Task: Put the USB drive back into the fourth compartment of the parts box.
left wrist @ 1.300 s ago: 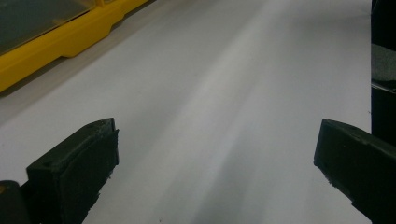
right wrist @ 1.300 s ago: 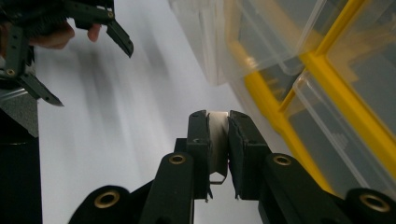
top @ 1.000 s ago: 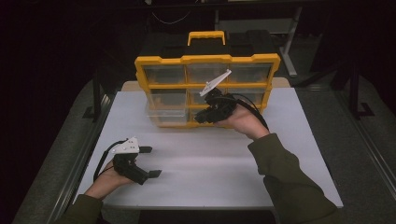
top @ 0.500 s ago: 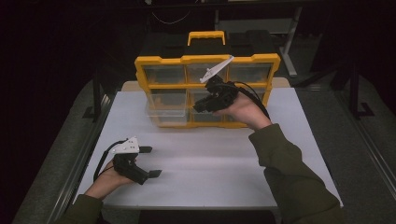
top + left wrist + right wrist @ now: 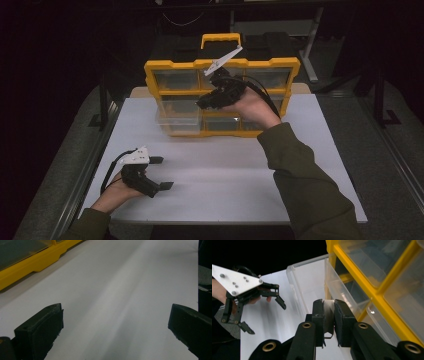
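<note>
A yellow organizer [image 5: 220, 64] with clear drawers stands at the back of the white table [image 5: 300, 165]. One clear drawer [image 5: 177, 119] of its lower left side is pulled out; it appears again in the right gripper view [image 5: 308, 287]. My right gripper [image 5: 202, 104] hovers in front of the organizer's middle row, just above that drawer. It is shut on a small thin pale piece [image 5: 328, 317], pinched between its pads. My left gripper [image 5: 162, 172] rests on the table at the near left, open with nothing between its fingers [image 5: 40, 330].
The organizer's yellow base [image 5: 25, 267] lies off to the left gripper's left. From the right gripper view, the left gripper [image 5: 265, 318] with its grey plate [image 5: 237, 282] shows beyond the open drawer. Dark floor and metal stands surround the table.
My right hand has risen from the organizer's lower row to its middle row, still shut on the small piece. The left hand has stayed put.
</note>
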`<state>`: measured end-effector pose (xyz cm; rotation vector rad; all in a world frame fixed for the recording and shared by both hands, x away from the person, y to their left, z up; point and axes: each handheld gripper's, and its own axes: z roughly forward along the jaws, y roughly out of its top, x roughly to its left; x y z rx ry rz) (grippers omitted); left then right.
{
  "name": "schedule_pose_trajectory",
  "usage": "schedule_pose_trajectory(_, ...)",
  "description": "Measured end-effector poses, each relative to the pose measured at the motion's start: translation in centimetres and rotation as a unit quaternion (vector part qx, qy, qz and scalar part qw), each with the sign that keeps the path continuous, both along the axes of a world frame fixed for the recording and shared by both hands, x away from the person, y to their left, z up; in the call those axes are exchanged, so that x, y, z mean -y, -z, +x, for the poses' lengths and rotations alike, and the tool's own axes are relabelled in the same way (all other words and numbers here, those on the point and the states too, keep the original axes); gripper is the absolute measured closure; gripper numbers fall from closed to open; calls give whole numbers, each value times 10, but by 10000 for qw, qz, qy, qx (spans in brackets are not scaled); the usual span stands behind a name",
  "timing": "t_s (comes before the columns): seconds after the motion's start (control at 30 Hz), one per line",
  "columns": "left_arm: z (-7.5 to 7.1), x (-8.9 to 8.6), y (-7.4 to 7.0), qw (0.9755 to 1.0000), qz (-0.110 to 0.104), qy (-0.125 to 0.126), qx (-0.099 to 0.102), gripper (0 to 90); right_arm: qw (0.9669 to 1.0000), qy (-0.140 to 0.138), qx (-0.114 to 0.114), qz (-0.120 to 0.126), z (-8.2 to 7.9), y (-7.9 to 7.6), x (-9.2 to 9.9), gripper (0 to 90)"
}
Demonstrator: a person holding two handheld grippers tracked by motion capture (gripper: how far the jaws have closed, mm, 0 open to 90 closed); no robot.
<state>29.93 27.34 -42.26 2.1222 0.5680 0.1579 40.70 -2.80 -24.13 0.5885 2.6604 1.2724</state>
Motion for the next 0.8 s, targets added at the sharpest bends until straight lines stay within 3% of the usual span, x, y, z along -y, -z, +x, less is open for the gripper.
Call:
schedule_pose_trajectory(0.47,-1,-1,0,10000,3,-15,5,0,9996,-250,-126,-87,6,12,-33,769)
schedule_pose_trajectory(0.5,-1,-2,0,10000,-1,-36,10,0,9995,-271,-136,-92,7,13,-35,762)
schedule_pose_trajectory(0.53,-1,-2,0,10000,-4,-42,17,0,9996,-236,-143,-52,7,14,-36,691)
schedule_pose_trajectory(0.8,-2,-2,-1,10000,-8,-33,30,0,9999,-26,-147,81,-2,16,-14,584)
